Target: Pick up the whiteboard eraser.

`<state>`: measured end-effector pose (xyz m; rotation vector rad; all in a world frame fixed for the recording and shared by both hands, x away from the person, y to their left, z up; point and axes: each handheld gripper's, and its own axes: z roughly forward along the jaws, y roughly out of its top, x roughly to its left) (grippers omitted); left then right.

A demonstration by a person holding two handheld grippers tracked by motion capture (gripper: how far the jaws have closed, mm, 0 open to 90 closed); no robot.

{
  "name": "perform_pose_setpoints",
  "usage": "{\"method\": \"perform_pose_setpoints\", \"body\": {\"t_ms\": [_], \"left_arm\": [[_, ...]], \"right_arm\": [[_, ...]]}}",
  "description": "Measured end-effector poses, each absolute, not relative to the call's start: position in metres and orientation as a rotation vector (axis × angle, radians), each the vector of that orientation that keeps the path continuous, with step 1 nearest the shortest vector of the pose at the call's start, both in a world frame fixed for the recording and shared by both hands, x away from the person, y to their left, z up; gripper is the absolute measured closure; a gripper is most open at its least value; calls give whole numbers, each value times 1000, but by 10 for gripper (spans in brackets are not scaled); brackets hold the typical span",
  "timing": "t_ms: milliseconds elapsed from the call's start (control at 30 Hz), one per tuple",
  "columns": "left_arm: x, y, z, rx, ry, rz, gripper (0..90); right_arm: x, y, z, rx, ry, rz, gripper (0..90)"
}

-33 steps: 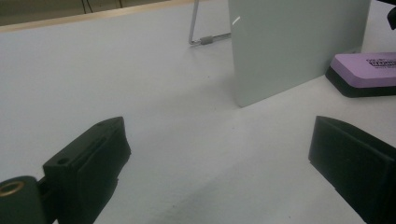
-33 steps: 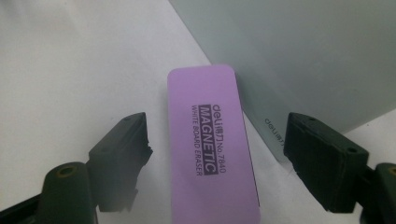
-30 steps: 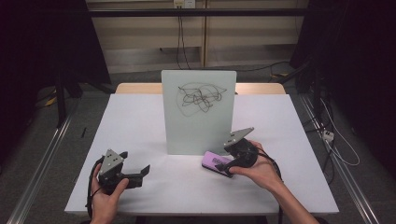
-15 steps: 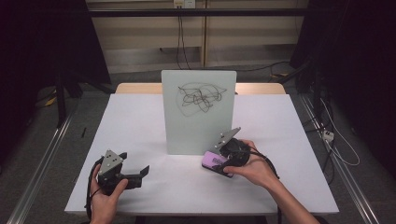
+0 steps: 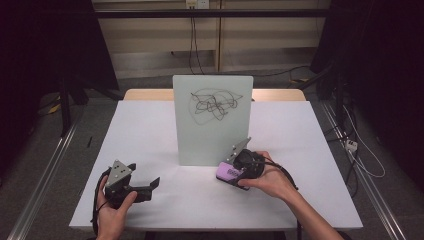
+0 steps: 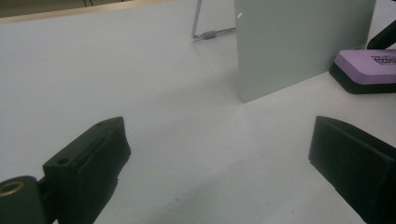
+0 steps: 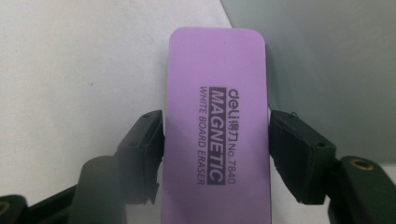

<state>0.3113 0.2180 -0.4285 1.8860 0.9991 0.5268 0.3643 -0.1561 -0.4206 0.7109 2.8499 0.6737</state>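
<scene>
A purple whiteboard eraser point(image 5: 228, 173) point(image 7: 217, 84) lies on the white table, just in front of the right lower corner of an upright whiteboard point(image 5: 212, 125) that bears a black scribble point(image 5: 212, 104). My right gripper point(image 5: 236, 171) point(image 7: 217, 140) has just been closing; its pads now press the eraser's two long sides. My left gripper point(image 5: 146, 179) point(image 6: 219, 158) rests near the table's front left, open with nothing between its fingers. In the left gripper view the eraser point(image 6: 369, 63) and the board point(image 6: 299, 42) lie ahead to the right.
The white table point(image 5: 145, 130) has free room to the left of the board and along its front edge. A wire stand point(image 6: 205, 32) props the board from behind. Cables hang on the wall beyond, and metal rails run along the floor on both sides.
My right gripper shifted slightly left and tipped down over the eraser, and its jaws came together on it. The eraser, the board and my left hand stayed where they were.
</scene>
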Motion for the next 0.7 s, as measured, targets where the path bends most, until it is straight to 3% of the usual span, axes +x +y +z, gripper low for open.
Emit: {"method": "perform_pose_setpoints", "body": {"t_ms": [700], "left_arm": [[312, 219, -429, 1877, 1009, 526, 47]], "right_arm": [[364, -152, -421, 722, 2860, 630, 410]]}}
